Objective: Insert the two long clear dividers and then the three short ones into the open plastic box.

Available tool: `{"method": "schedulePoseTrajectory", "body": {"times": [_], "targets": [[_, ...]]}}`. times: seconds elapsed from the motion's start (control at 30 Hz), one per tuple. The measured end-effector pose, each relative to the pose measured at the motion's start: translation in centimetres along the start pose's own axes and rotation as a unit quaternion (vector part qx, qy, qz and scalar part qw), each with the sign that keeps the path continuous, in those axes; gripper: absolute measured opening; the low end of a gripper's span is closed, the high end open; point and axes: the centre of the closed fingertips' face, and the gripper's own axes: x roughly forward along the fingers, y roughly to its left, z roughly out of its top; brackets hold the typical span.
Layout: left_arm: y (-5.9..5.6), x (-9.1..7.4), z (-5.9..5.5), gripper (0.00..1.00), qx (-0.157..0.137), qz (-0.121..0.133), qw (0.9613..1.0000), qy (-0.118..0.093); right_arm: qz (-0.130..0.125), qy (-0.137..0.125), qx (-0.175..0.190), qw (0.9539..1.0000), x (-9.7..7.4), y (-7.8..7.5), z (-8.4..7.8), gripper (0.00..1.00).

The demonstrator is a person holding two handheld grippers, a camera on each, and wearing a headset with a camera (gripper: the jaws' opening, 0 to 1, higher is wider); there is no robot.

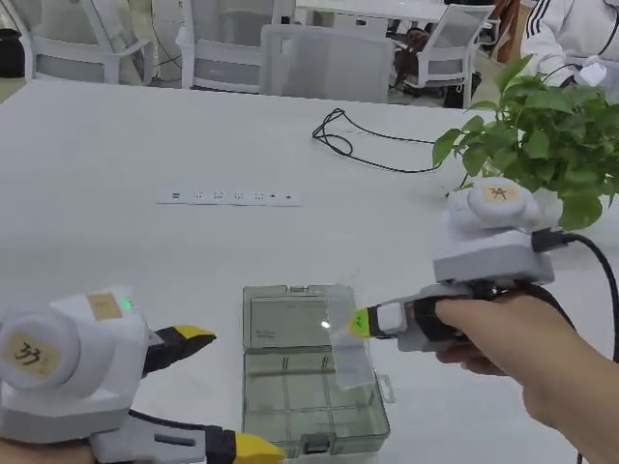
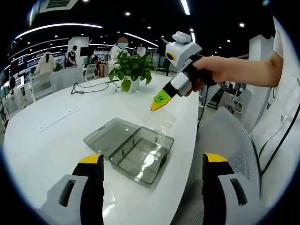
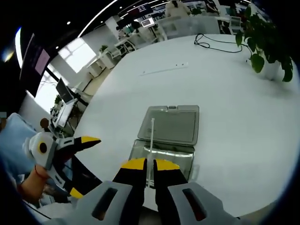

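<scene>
Holding a thin clear plastic divider (image 1: pixel 350 360) clamped in my right hand-held gripper (image 1: pixel 360 322) above the open translucent grey plastic box (image 1: pixel 319 425) at the white tabletop's (image 1: pixel 145 145) near edge; my left hand-held gripper (image 1: pixel 227 391) gapes empty. Tilted, the divider could miss the slots and jam.

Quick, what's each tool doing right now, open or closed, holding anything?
Left tool: open, holding nothing.
Right tool: closed on a clear divider.
</scene>
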Motion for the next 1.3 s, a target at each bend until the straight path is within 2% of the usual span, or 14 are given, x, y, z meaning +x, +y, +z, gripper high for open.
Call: {"method": "schedulePoseTrajectory", "body": {"times": [0.2,0.27,0.47,0.57,0.83,1.3], "targets": [[-0.1,-0.1,-0.7,0.94,0.016,-0.009,0.9998,0.005,-0.026,0.048,0.014,0.9984,0.8,-0.6,-1.7,0.07],[-0.1,-0.1,-1.0,0.97,0.025,-0.011,0.9996,0.003,-0.036,0.06,0.018,0.9974,1.2,-1.4,-2.1,0.07],[0.0,0.1,-2.0,1.0,0.034,-0.02,0.9991,0.015,-0.049,0.084,0.04,0.9945,2.1,-2.2,-2.9,0.07],[0.0,0.1,-1.9,1.0,0.031,-0.022,0.9992,0.01,-0.06,0.095,0.047,0.9925,2.6,-2.6,-3.3,0.07],[0.1,0.1,-2.0,0.99,0.031,-0.028,0.9991,0.004,-0.084,0.11,0.065,0.9882,3.5,-3.4,-3.9,0.07],[0.3,0.0,-1.8,0.98,0.018,-0.032,0.9993,-0.009,-0.098,0.124,0.077,0.9845,4.9,-4.2,-4.6,0.07]]}}
